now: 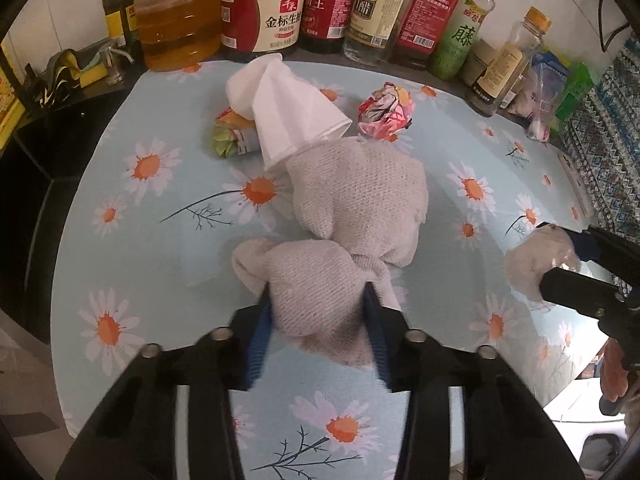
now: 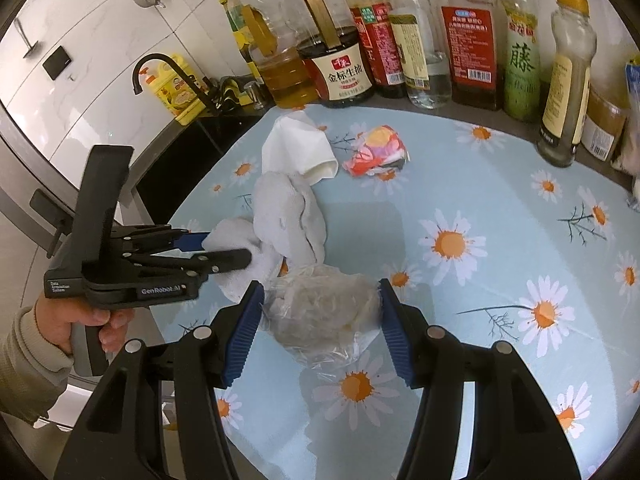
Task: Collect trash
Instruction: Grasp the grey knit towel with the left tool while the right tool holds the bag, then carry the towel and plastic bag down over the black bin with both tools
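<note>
A grey knitted cloth lies bunched on the daisy-print table cover. My left gripper is shut on the cloth's near end, with both blue pads pressing into it; the right wrist view shows the same grip. My right gripper is shut on a crumpled clear plastic bag, seen from the left wrist as a greyish wad. Behind the cloth lie a white tissue, a colourful crumpled wrapper and a green-orange crumpled wrapper.
Bottles of oil and sauce line the back edge of the table. A dark sink with a black tap is on the left, a yellow detergent bottle behind it. A patterned cloth hangs on the right.
</note>
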A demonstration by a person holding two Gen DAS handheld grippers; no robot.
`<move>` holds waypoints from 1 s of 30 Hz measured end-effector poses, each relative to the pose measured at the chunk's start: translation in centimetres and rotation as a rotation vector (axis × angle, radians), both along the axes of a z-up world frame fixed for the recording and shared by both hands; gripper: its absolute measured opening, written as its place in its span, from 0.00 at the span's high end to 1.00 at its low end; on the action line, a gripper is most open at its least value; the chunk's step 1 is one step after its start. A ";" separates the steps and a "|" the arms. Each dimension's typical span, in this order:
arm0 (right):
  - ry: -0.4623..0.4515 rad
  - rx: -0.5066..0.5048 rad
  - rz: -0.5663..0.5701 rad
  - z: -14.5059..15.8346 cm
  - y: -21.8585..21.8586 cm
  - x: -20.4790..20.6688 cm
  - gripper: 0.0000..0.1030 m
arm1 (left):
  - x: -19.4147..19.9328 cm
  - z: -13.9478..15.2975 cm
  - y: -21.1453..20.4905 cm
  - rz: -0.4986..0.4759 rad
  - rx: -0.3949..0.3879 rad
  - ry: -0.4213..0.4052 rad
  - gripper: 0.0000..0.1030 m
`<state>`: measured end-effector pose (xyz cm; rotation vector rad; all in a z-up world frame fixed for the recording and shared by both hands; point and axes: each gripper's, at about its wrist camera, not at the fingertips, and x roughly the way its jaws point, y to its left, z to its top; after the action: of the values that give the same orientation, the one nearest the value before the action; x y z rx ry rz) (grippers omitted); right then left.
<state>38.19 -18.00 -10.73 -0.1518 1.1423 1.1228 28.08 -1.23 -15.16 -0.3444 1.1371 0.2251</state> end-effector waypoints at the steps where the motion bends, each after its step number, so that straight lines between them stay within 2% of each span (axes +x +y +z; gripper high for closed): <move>1: 0.005 0.001 0.000 -0.2 0.0 0.0 0.44 | 0.0 0.1 0.1 0.001 0.001 -0.002 0.69; 15: 0.042 -0.009 -0.049 -0.8 0.3 -1.6 0.44 | -2.6 2.1 0.6 -0.026 -0.002 -0.058 0.74; 30: 0.013 -0.026 -0.174 0.4 0.7 -7.8 0.44 | -8.5 3.6 2.3 -0.118 -0.031 -0.121 0.74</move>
<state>30.41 -17.27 -10.31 -0.0642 1.1595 0.9565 19.62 1.07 -11.60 -0.3127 1.0388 0.0819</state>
